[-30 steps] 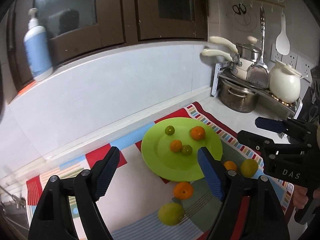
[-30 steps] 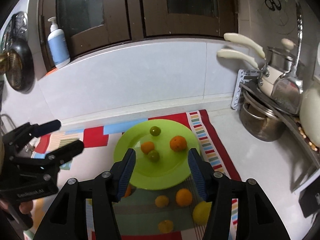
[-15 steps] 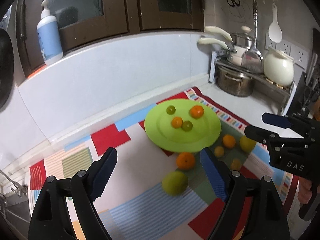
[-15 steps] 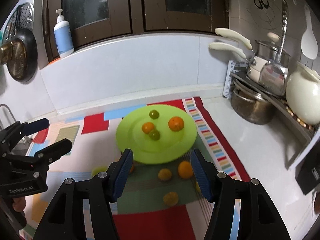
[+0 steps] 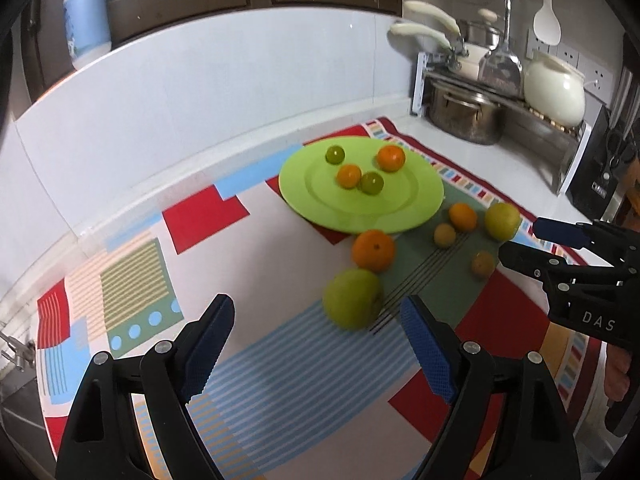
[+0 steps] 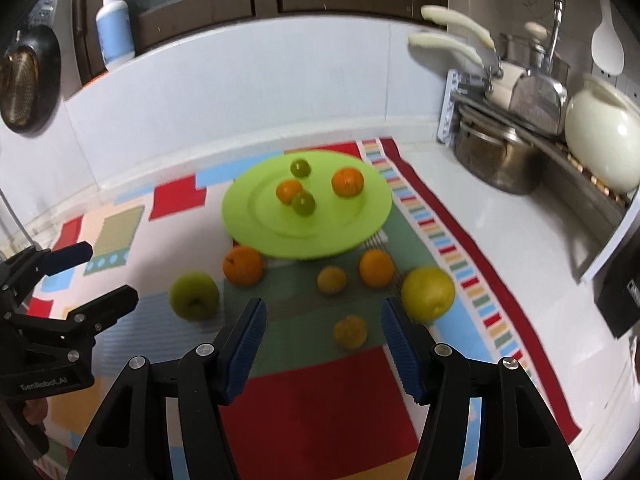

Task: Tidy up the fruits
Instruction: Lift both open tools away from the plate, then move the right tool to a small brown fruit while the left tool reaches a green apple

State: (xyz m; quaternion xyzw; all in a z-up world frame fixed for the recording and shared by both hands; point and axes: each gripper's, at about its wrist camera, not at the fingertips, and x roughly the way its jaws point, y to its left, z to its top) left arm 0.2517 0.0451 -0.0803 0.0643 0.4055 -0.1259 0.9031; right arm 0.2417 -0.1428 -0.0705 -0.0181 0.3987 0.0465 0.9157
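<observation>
Left gripper (image 5: 316, 332) spread wide, empty; green apple (image 5: 352, 298) just ahead between its fingers, slightly right of centre. Right gripper (image 6: 322, 330) also spread, empty, nearer small yellow fruit (image 6: 350, 332). Plate (image 5: 420, 216) beyond both. Left nearer apple.

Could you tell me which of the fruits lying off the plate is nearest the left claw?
The big green apple; it lies just ahead of the open left claw, closer than the others.
</observation>
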